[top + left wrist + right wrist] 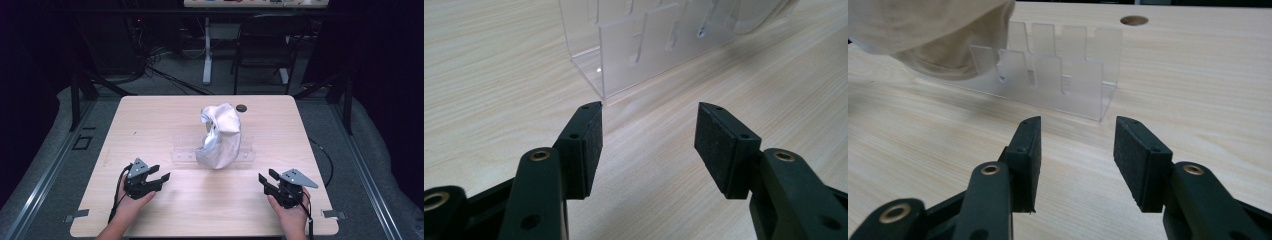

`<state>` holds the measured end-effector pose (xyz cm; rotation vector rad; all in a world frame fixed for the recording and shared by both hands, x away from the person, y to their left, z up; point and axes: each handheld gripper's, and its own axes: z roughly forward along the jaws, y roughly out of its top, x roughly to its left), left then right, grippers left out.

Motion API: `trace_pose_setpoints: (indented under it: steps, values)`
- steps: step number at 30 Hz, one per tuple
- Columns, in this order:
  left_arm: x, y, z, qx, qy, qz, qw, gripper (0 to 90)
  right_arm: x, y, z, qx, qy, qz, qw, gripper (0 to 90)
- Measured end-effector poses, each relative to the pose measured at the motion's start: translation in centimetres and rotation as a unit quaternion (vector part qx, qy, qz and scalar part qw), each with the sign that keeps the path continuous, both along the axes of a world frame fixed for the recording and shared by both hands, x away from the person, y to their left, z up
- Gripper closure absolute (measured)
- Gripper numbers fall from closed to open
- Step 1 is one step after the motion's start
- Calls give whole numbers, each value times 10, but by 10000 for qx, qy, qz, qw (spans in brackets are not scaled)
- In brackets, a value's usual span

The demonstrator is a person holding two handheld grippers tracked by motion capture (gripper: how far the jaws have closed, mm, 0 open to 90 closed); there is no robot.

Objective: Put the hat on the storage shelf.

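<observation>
White cloth (220, 135) sits heaped on a clear acrylic rack (182, 155) at mid-tabletop (150, 115), the rack's long axis running left to right, roughly equally far from the left gripper (162, 176) and right gripper (264, 179), both jaws wide and empty.

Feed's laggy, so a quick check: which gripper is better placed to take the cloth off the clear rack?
Probably right. The right gripper is open and faces the white cloth draped over the clear rack; the left gripper faces only the rack's bare end.
</observation>
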<state>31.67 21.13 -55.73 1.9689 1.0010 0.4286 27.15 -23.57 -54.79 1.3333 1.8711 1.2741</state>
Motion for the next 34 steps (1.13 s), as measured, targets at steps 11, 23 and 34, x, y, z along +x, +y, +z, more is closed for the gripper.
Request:
trace_pose_setpoints:
  steps: [11, 23, 34]
  values:
    - [1, -2, -2, 67, -23, 4, 10000, 453, 2, -4, -18, -191, 265, -18, 9995, 539]
    - [1, -4, -3, 107, 4, -31, 9999, 453, 4, 2, -25, -295, 221, 248, 9990, 540]
    - [1, -8, -3, 40, -24, 63, 10000, 471, 5, -5, -26, -333, 349, 60, 9988, 532]
